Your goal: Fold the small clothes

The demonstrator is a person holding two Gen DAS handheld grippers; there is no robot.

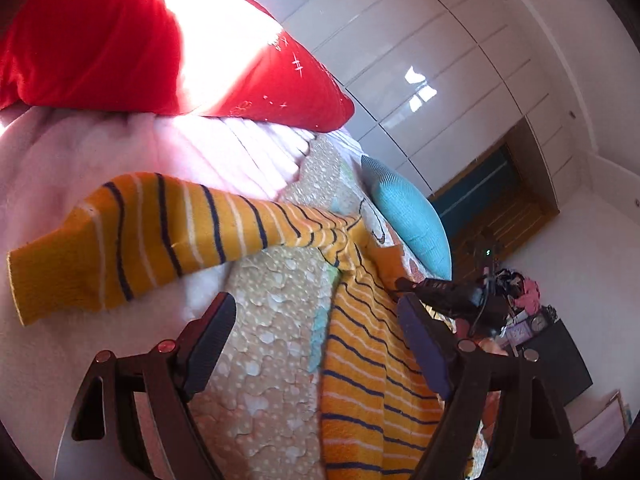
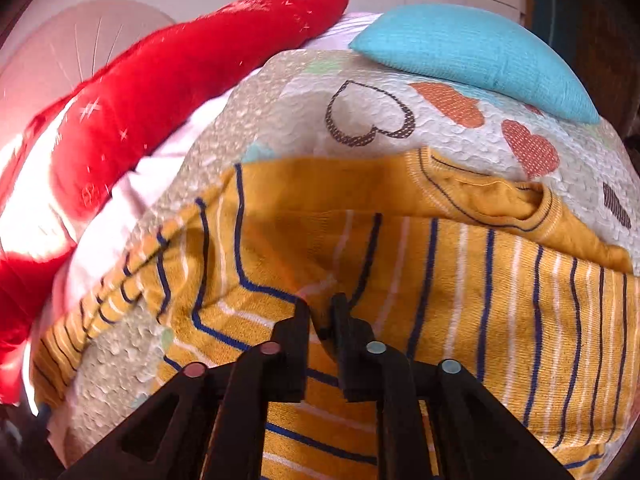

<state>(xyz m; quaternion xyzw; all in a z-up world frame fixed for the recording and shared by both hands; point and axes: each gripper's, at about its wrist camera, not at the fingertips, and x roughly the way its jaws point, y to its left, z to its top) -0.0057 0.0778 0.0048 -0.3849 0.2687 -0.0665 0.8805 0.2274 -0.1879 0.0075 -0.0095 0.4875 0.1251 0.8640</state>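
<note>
- The mustard-yellow knitted sweater with navy and white stripes (image 2: 440, 280) lies flat on the heart-patterned quilted bedspread (image 2: 372, 100), one sleeve (image 1: 132, 240) stretched toward the red plush pillow (image 1: 100, 40).
- Risk, as I judge it: the slack knit could bunch or the sleeve drag askew, leaving a crooked fold.
- Left gripper (image 1: 316, 336): fingers spread wide, holding nothing.
- Right gripper (image 2: 320, 312): fingers narrowly parted over a fold of sweater; whether they pinch it is unclear.
</note>
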